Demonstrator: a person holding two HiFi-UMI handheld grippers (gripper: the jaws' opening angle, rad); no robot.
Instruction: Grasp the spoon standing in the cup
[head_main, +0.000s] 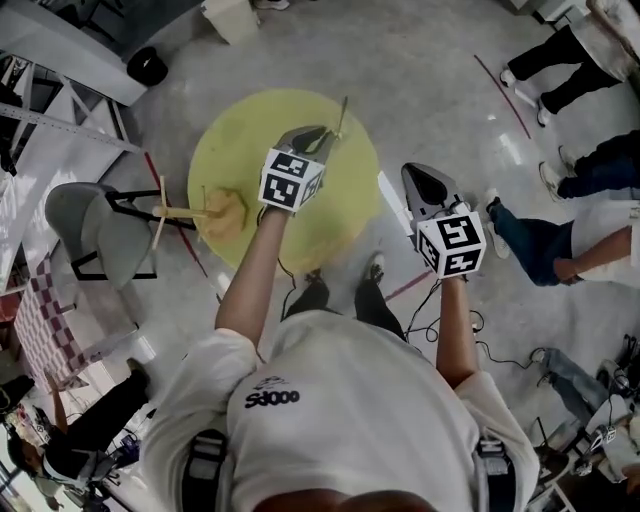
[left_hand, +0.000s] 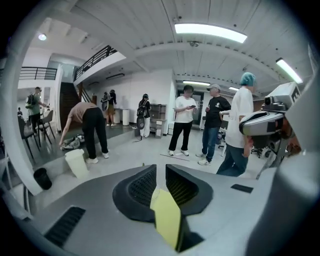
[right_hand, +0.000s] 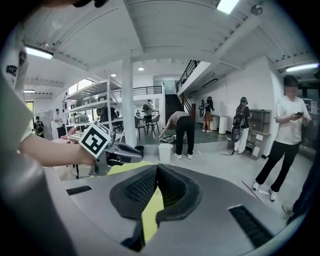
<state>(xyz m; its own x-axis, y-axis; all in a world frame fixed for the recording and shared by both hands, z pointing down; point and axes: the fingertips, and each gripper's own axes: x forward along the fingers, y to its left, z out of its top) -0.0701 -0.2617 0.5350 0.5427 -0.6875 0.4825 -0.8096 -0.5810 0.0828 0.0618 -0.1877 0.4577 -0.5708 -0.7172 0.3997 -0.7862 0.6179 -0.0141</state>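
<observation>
In the head view a thin spoon handle stands up at a slant over the far side of the round yellow table. It rises just beside the tip of my left gripper. No cup shows in any view. In the left gripper view the left gripper has its jaws a narrow gap apart with nothing between the pads. My right gripper hangs off the table's right edge, away from the spoon. In the right gripper view the right gripper has its tips touching and holds nothing.
A brownish crumpled cloth and thin wooden sticks lie at the table's left edge. A grey chair stands left of the table. A black bin is beyond it. Several people stand or sit to the right.
</observation>
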